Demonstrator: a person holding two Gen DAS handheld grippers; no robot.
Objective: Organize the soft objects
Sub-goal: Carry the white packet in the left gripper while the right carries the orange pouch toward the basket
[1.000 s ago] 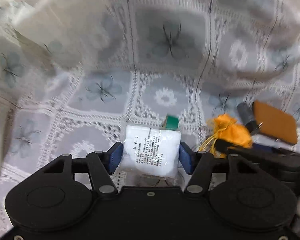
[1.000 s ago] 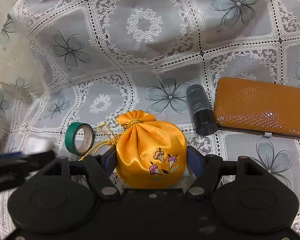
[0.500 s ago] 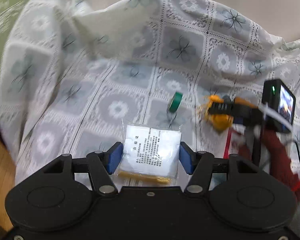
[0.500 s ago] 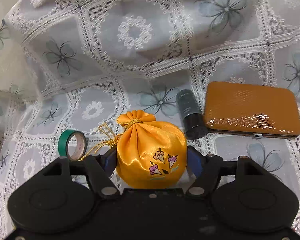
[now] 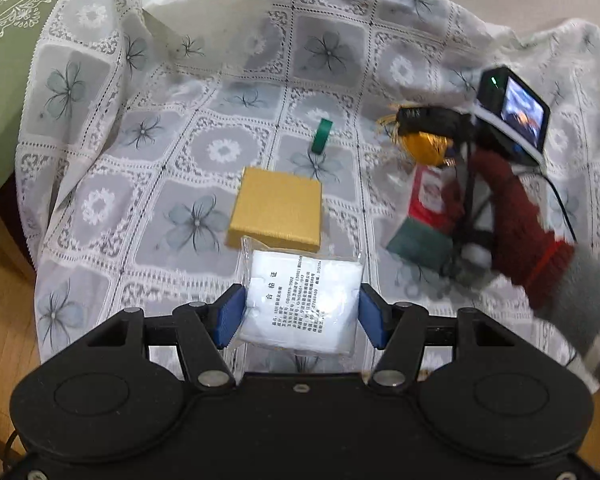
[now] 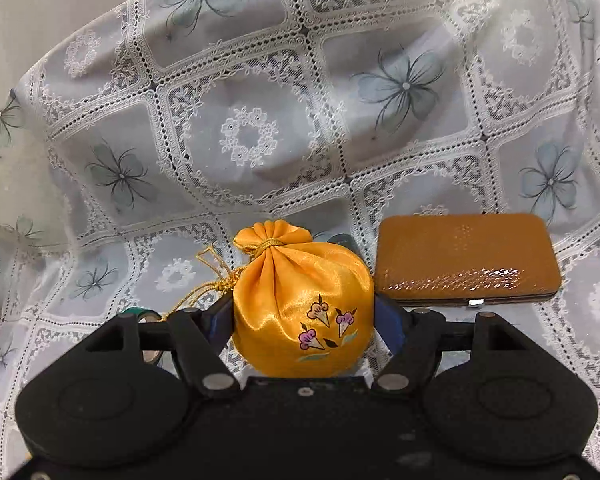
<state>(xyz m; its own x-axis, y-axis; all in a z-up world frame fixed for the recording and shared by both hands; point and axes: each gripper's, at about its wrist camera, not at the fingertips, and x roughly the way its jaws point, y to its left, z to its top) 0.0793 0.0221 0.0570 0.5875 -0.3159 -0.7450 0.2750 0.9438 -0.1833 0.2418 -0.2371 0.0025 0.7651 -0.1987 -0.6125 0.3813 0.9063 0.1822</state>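
Observation:
My left gripper [image 5: 302, 316] is shut on a white packet in clear plastic [image 5: 300, 304] and holds it above the lace-covered surface, just in front of a gold square box [image 5: 278, 208]. My right gripper [image 6: 304, 320] is shut on an orange satin drawstring pouch [image 6: 300, 304] with small flowers. From the left wrist view the right gripper [image 5: 428, 120] with the pouch [image 5: 424, 146] is at the far right, held by a hand in a dark red glove [image 5: 516, 208].
A green tape roll [image 5: 322, 136] stands behind the gold box and shows low left in the right wrist view [image 6: 144, 314]. A brown hard case [image 6: 466, 258] lies right of the pouch. A red and green package [image 5: 424, 208] lies under the right gripper. A green cushion [image 5: 4, 40] is at far left.
My left gripper has pulled back and up with the packet, bringing the gold box into view. My right gripper has lifted with the pouch; the dark cylinder is now hidden behind it.

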